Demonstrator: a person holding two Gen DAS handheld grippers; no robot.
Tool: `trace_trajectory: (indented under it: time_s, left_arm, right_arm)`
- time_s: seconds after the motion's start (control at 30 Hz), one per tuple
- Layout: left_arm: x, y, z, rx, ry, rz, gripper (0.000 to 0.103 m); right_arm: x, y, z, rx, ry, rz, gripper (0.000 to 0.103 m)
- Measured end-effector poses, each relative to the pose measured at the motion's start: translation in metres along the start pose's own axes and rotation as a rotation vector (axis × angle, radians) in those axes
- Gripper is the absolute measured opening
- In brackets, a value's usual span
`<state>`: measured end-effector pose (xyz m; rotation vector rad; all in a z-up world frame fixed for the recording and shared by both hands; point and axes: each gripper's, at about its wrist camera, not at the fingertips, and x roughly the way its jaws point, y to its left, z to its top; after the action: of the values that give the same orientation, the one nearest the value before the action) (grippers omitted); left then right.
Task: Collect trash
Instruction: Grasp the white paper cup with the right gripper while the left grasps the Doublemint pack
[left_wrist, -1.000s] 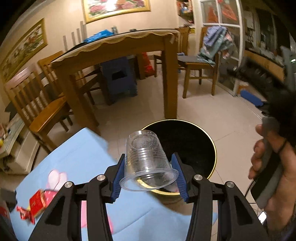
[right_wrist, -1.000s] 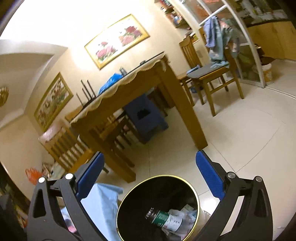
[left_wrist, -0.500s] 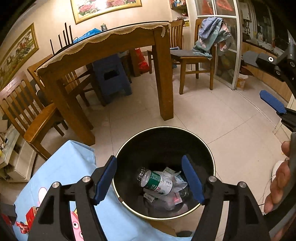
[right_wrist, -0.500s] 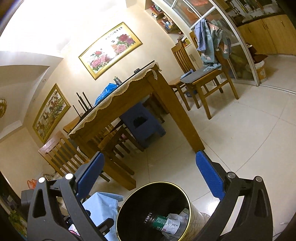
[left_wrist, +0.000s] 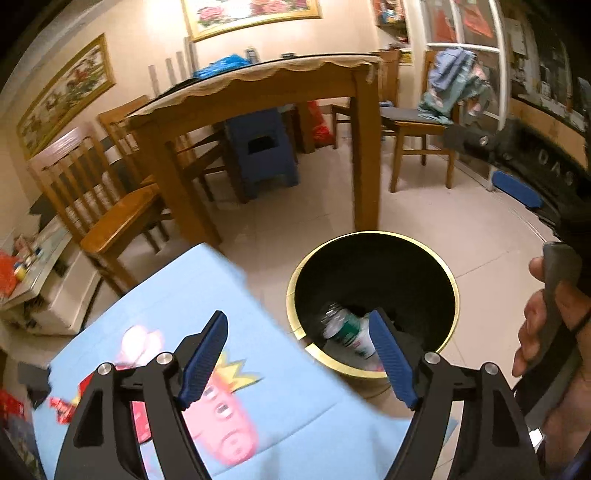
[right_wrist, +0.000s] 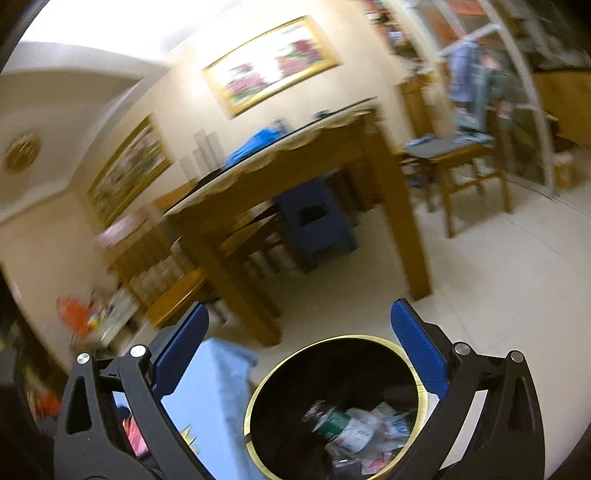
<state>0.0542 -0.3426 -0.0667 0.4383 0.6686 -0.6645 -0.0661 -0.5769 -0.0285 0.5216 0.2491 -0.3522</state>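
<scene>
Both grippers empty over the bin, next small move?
Probably swing the left gripper, jaws just opened and empty, toward the red wrapper on the light blue cartoon-print cloth: the black gold-rimmed trash bin already holds trash, and the wrapper remains out.

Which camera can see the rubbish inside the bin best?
The right wrist view: it looks down into the bin at the bottle and crumpled papers. In the left wrist view, a gripper finger hides most of it.

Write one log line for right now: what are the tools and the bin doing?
left tool: open, empty, just opened | right tool: open, empty | bin: bottle and wrappers inside
</scene>
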Motion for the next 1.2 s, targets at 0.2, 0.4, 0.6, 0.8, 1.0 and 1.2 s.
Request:
trace_trajectory:
  time_s: [0.2,0.4,0.6,0.8,1.0,1.2]
  left_arm:
    - [-0.058,0.082,-0.07,-0.12,-0.005,0.139,0.084]
    - [-0.099,0.214,-0.181,-0.338,0.111,0.43,0.084]
    - [-0.132,0.296,-0.244,-0.498,0.144,0.543,0.084]
    - [-0.137,0.308,-0.256,-0.551,0.117,0.482,0.084]
    - [-0.136,0.315,-0.263,-0.566,0.11,0.436,0.084]
    - [-0.122,0.298,-0.259,-0.491,0.146,0.384,0.084]
  right_arm:
    - [0.028,0.094,-0.044,-0.25,0.184,0.28,0.097]
    - [0.034,0.196,-0.123,-0.336,0.459,0.562,0.097]
    - [0.014,0.286,-0.209,-0.362,0.576,0.701,0.097]
    - [0.018,0.343,-0.265,-0.468,0.653,0.689,0.057]
    - [0.022,0.36,-0.289,-0.546,0.715,0.67,0.012]
    - [0.011,0.349,-0.266,-0.597,0.657,0.661,0.003]
